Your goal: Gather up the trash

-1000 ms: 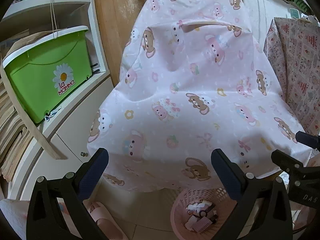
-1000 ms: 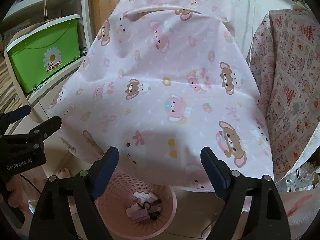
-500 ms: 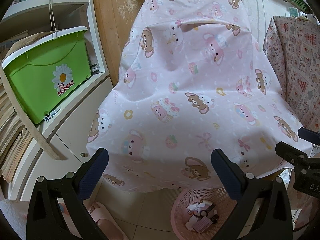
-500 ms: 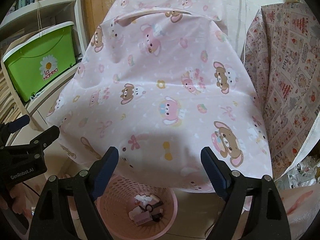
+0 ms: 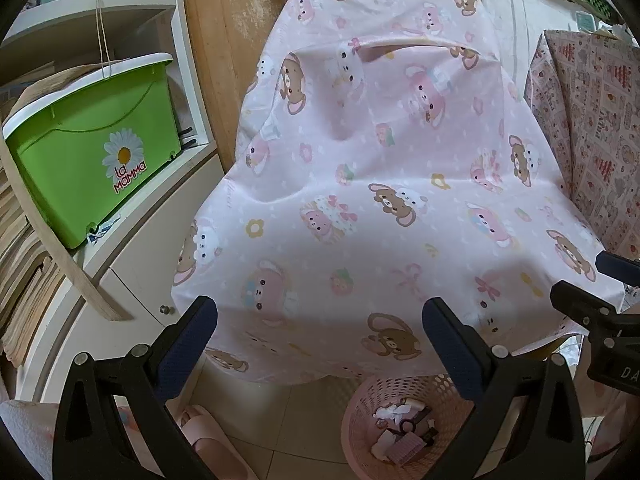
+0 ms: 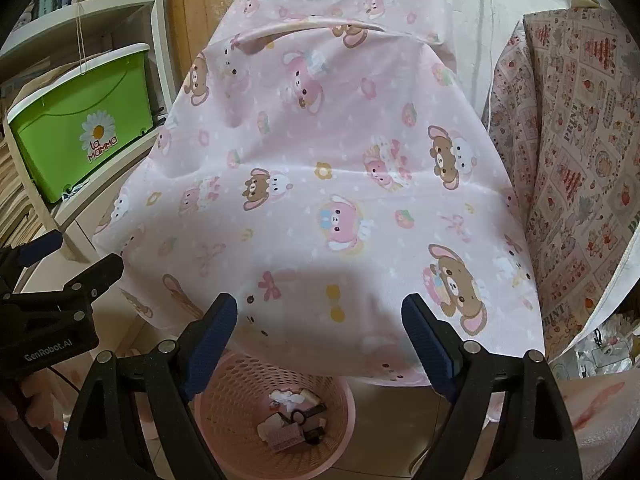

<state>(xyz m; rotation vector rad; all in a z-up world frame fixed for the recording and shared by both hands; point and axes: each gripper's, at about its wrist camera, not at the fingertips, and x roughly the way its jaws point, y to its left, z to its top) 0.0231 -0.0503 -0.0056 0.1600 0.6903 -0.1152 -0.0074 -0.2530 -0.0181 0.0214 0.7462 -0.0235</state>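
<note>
A pink perforated waste basket [image 6: 240, 404] stands on the tiled floor under the front edge of a table draped in a pink bear-print cloth [image 6: 320, 184]. Several pieces of trash [image 6: 294, 420] lie in its bottom. It also shows in the left wrist view [image 5: 362, 412], with the trash [image 5: 402, 430] inside. My left gripper [image 5: 320, 326] is open and empty above the floor, left of the basket. My right gripper [image 6: 320, 322] is open and empty, right above the basket. Each gripper shows at the edge of the other's view.
A green lidded box [image 5: 88, 152] sits on a white shelf unit [image 5: 132, 240] at left. A patterned cloth [image 6: 572, 152] hangs at right. A pink slipper [image 5: 208, 444] lies on the floor left of the basket.
Both grippers have drifted slightly back and up, staying open. The basket and cloth have not moved.
</note>
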